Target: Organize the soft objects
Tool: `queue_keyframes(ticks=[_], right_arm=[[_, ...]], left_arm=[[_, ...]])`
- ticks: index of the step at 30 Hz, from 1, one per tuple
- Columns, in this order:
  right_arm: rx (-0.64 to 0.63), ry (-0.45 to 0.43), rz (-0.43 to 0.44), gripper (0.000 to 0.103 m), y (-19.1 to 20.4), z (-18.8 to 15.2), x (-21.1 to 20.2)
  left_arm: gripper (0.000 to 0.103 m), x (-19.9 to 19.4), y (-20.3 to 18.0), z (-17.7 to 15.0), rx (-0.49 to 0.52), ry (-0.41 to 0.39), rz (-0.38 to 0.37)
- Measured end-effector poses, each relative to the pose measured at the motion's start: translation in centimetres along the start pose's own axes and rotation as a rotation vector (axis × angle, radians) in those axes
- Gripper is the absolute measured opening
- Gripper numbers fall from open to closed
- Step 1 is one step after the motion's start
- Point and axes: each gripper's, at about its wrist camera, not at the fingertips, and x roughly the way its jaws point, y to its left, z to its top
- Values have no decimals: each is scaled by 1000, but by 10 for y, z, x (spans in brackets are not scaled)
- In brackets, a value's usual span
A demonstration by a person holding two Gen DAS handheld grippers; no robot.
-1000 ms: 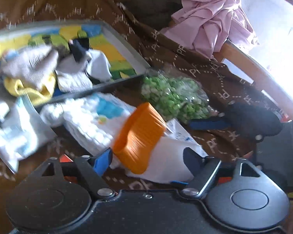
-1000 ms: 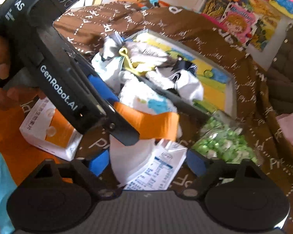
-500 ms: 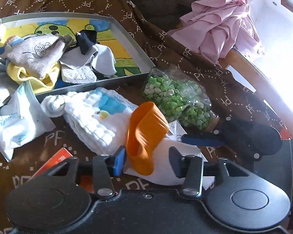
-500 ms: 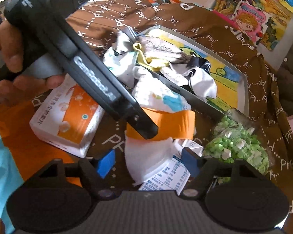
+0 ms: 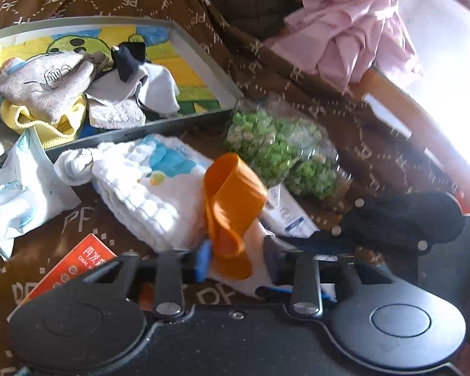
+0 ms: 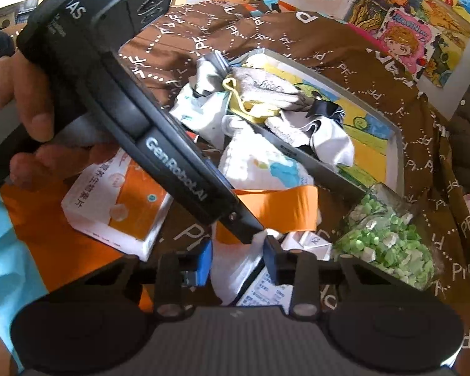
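An orange elastic band [image 5: 232,200] lies looped over a white cloth [image 5: 257,269] on the brown blanket. My left gripper [image 5: 235,261] has closed on the band and the white cloth. My right gripper [image 6: 238,260] has closed on the same white cloth [image 6: 235,269] from the other side, just below the band [image 6: 285,210]. A folded white towel with blue print [image 5: 153,185] lies beside them. A grey tray [image 5: 200,59] holds several socks and cloths [image 5: 47,84].
A clear bag of green pieces [image 5: 279,153] lies right of the band. An orange-white box [image 6: 122,200] sits at left, a white packet [image 5: 18,194] beside the tray, a pink cloth [image 5: 354,31] at the back right.
Both grippers have moved in and their jaws have narrowed from wide open to closed on the white cloth and band. The left gripper now lies across the right view.
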Motion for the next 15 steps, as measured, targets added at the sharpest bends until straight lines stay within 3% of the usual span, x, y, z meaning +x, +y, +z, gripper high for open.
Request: queue_keyframes(ticks=[9, 15], right_arm=[[-21, 33, -13, 26, 6, -4, 9], [-68, 48, -88, 8, 19, -3, 18]], left_arm=[[17, 0, 0, -1, -5, 3, 43], [14, -10, -12, 5, 68, -57, 187]])
